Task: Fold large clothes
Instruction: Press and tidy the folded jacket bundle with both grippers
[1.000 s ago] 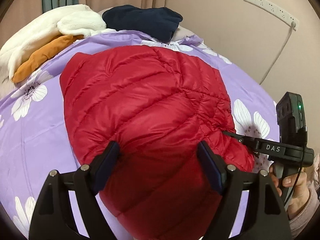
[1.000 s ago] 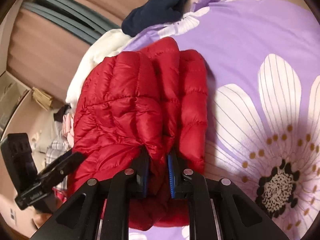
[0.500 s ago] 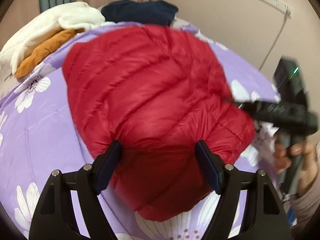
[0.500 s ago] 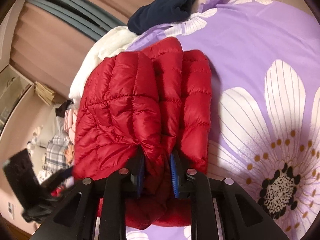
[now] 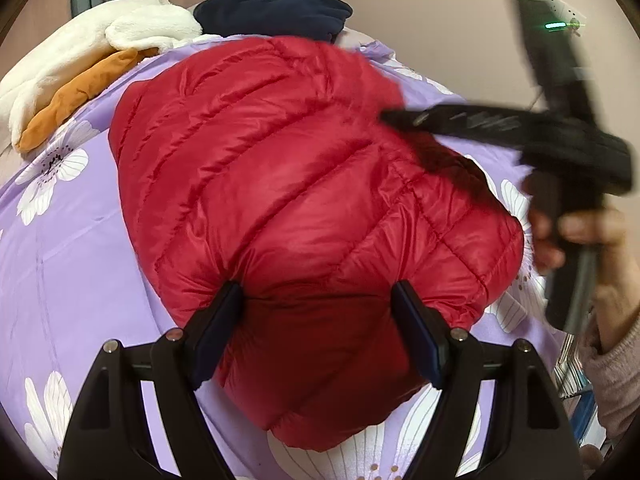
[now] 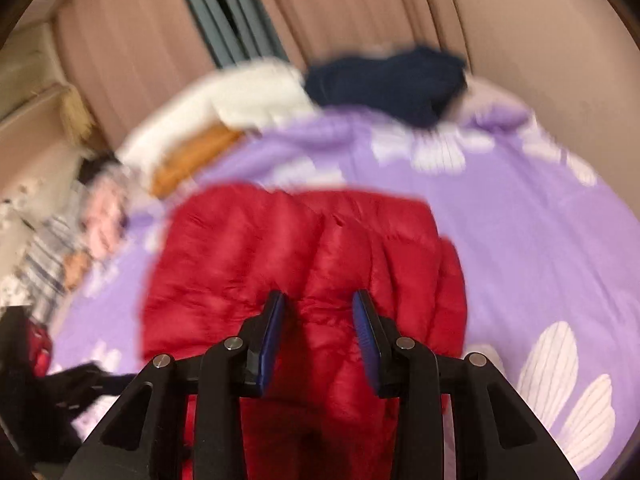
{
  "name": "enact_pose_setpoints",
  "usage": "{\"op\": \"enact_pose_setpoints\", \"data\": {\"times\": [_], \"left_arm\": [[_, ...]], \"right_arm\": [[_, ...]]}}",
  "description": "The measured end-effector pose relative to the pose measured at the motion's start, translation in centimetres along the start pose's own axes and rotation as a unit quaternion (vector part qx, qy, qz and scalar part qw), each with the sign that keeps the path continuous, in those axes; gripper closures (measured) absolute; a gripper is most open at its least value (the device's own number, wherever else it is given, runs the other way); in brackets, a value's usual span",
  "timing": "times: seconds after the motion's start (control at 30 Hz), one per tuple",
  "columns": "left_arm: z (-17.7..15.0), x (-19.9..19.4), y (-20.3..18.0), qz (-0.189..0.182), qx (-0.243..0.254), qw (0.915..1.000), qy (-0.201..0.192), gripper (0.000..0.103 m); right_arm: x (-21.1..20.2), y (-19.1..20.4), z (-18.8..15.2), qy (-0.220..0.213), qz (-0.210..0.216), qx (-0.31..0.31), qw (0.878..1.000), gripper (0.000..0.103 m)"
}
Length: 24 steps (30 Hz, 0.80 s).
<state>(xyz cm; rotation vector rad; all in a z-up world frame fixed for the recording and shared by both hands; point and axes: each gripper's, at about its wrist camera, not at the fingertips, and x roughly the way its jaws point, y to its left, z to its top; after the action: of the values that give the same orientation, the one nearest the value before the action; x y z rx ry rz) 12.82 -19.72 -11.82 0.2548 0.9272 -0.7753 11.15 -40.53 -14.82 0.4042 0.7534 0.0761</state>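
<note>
The jacket (image 5: 304,184), red, quilted and puffy, lies folded into a rounded bundle on the purple floral bed (image 5: 72,248).

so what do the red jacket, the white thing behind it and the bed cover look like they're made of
Red jacket: probably thin nylon or polyester shell with puffy fill, going by the slight sheen and stitched quilted channels.
White garment: looks like fleece or plush, matte with a fuzzy nap.
Purple bed cover: smooth, flat woven fabric with printed white flowers, likely cotton or polyester; fibre unclear.

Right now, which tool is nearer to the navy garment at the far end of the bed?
Right. The right tool hangs over the red jacket's far half, toward the navy garment; the left tool sits at the jacket's near edge.
</note>
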Motion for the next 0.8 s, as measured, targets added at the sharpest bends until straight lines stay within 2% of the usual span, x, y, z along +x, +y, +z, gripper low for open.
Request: {"op": "enact_pose_setpoints", "data": {"times": [0.07,0.27,0.4,0.53,0.63,0.7,0.8], "left_arm": [[0.2,0.4,0.0,-0.001,0.001,1.0000,0.001,0.026],[0.3,1.2,0.0,-0.007,0.000,1.0000,0.004,0.023],[0.3,1.0,-0.1,-0.002,-0.005,1.0000,-0.001,0.023],[0.3,-0.7,0.1,0.000,-0.027,0.9995,-0.018,0.022],[0.1,-2.9,0.7,-0.002,-0.048,0.9977,-0.047,0.021],[0.1,-4.5,1.6,-0.008,-0.067,0.9954,-0.068,0.021],[0.2,-5.9,3.2,-0.015,-0.095,0.9915,-0.087,0.020]], "right_arm": [[1.3,-0.7,-0.4,0.024,0.005,0.009,1.000,0.067],[2.5,-1.6,-0.7,0.047,0.019,0.022,0.998,0.069],[2.3,-1.9,-0.8,0.047,0.027,0.037,0.998,0.070],[1.1,-1.6,-0.8,0.030,0.045,0.049,0.997,0.069],[-0.6,-1.2,-0.6,0.017,0.062,0.050,0.997,0.060],[-1.9,-0.6,-0.3,0.007,0.071,0.044,0.996,0.047],[-3.6,0.2,0.3,-0.014,0.072,0.034,0.997,0.034]]}}
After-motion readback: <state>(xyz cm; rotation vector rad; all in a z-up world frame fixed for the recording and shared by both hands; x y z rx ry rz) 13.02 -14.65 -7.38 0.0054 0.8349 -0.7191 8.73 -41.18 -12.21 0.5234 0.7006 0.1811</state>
